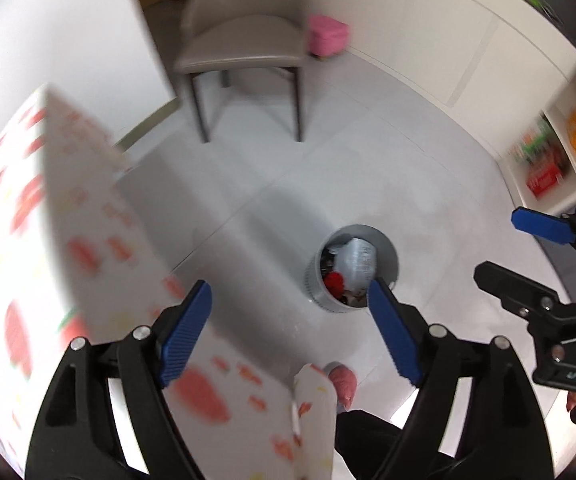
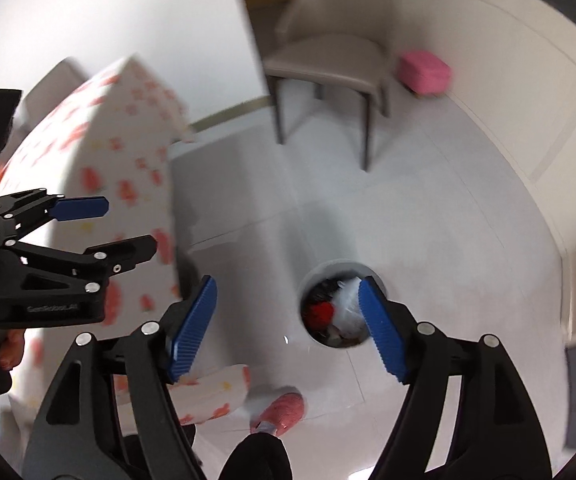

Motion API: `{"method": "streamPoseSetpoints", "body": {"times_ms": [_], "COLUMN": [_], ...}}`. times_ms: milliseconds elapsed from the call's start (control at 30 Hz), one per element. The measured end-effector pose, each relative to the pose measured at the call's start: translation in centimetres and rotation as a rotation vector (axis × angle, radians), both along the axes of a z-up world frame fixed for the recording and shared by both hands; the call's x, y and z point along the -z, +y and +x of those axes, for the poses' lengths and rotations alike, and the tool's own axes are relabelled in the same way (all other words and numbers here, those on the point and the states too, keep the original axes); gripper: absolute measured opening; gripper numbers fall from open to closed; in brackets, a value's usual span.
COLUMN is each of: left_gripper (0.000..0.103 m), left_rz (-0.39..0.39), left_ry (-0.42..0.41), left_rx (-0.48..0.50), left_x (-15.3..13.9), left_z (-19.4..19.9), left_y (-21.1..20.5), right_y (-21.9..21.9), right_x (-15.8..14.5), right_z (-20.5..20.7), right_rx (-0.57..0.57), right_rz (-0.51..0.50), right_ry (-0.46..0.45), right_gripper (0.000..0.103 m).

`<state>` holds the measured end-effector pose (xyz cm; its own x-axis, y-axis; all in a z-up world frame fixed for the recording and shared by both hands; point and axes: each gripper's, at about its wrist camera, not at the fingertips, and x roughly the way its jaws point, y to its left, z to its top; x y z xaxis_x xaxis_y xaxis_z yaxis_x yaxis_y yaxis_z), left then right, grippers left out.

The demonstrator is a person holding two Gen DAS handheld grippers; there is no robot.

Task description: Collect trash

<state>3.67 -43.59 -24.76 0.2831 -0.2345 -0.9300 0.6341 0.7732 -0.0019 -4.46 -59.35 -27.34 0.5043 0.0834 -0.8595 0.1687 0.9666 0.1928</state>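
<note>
A small grey trash bin [image 1: 388, 252] stands on the pale tiled floor, holding a crumpled white wrapper [image 1: 358, 260], something red and dark scraps. It also shows in the right wrist view [image 2: 316, 274]. My left gripper [image 1: 290, 334] is open and empty, held high above the floor just left of the bin. My right gripper [image 2: 288, 330] is open and empty, above and just left of the bin. Each gripper shows in the other's view: the right one [image 1: 520, 248], the left one [image 2: 123, 224].
A table with a white cloth printed with red shapes [image 1: 27, 220] fills the left side; its edge hangs beside my left gripper. A beige chair [image 1: 243, 44] and a pink stool [image 1: 328, 36] stand farther back. White cabinets [image 1: 468, 52] with a shelf of packages line the right. A pink slipper [image 2: 283, 410] is below.
</note>
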Motion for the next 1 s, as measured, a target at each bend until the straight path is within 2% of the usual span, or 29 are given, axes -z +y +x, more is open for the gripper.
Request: {"method": "streamPoseSetpoints", "body": {"times_ms": [200,467,633,767,867,1000], "left_gripper": [0.083,0.086,0.086,0.087,0.089,0.089], "left_rz": [0.003,-0.001,0.022,0.021,-0.008,0.024], "left_ry": [-0.045,-0.111,-0.164,-0.199,-0.216,-0.256], "left_rx": [-0.237,-0.574,-0.734,-0.836,-0.909,-0.965], "left_x": [-5.8,-13.3,-17.7,-21.4,-24.4,-27.5], "left_z": [-1.2,-6.2,-10.0,-13.0,-14.9,-17.1], "left_y": [10.6,26.4,35.4,40.9,44.2,46.2], "right_y": [8.4,22.4,30.1,35.6,38.7,40.8], "right_x": [-5.7,-14.2,-19.0,-22.5,-24.9,-27.6], "right_z": [2.3,2.4,1.4,0.4,-0.7,-1.8], "right_rx": [-0.228,-0.511,-0.643,-0.705,-0.736,-0.774], "right_rz": [0.071,0.038,0.012,0.008,-0.012,-0.007], "right_ry": [-0.034,-0.120,-0.163,-0.179,-0.194,-0.205], "right_gripper": [0.078,0.083,0.087,0.089,0.091,0.091]}}
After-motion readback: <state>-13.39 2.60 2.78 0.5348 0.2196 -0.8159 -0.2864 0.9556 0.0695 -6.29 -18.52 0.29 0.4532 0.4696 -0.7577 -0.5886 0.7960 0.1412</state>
